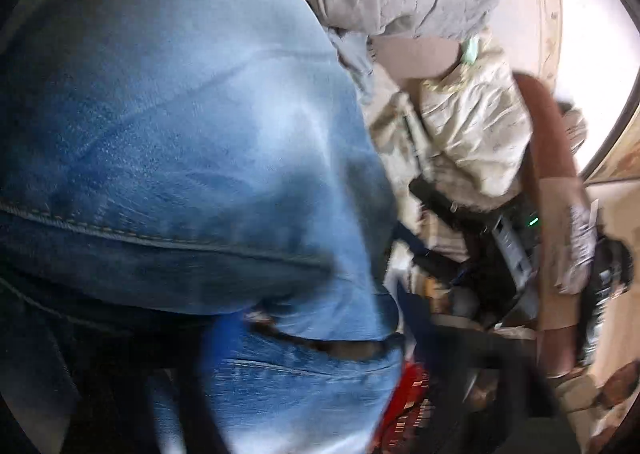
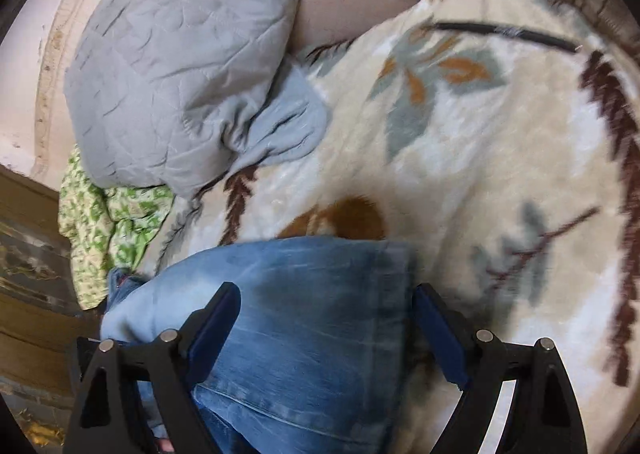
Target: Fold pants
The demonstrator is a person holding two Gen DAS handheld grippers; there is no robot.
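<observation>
Blue jeans (image 2: 304, 318) lie on a cream floral blanket (image 2: 460, 158). In the right wrist view my right gripper (image 2: 326, 308) is open, one finger on each side of the jeans' folded end, just above the fabric. In the left wrist view the jeans (image 1: 180, 134) fill the left and middle of the frame, draped right in front of the lens with seams showing. The left gripper's fingers are hidden under the denim and blur, so their state is unclear.
A grey quilted pillow (image 2: 180, 54) lies at the blanket's far left, with a green-patterned cloth (image 2: 108, 222) beside it at the bed edge. In the left wrist view, cream bedding (image 1: 472, 134), a wooden rail (image 1: 548, 174) and blurred clutter sit to the right.
</observation>
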